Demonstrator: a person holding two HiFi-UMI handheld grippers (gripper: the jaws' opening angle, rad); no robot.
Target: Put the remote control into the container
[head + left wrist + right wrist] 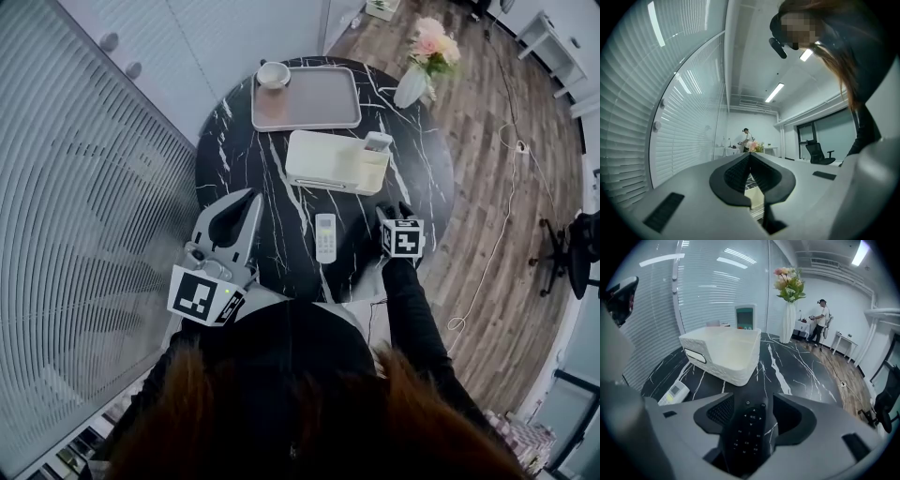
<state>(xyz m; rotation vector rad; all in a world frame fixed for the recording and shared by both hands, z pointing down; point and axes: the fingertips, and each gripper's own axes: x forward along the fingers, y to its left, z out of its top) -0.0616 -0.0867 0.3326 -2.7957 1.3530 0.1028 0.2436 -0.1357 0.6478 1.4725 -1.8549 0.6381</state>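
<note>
The round black marble table (234,150) carries a white container (319,178) near its middle. The left gripper (750,155) is held off the table's edge, jaw tips together, holding nothing. The right gripper (751,405) tilts down with its jaws wide apart, either side of a black remote control (746,432) without pressing it. The remote lies flat on the table, its long axis along the jaws and its top end pointing towards the container. A white remote (325,236) lies nearby.

A grey tray (306,98) is lying at the far side of the round black marble table (234,159), with a small cup (273,75) sitting at its far left corner (contents unclear). A white vase (410,87) of pink flowers (433,44) is standing beside it, and a black office chair (562,248) is standing well apart on the wooden floor (487,141).
</note>
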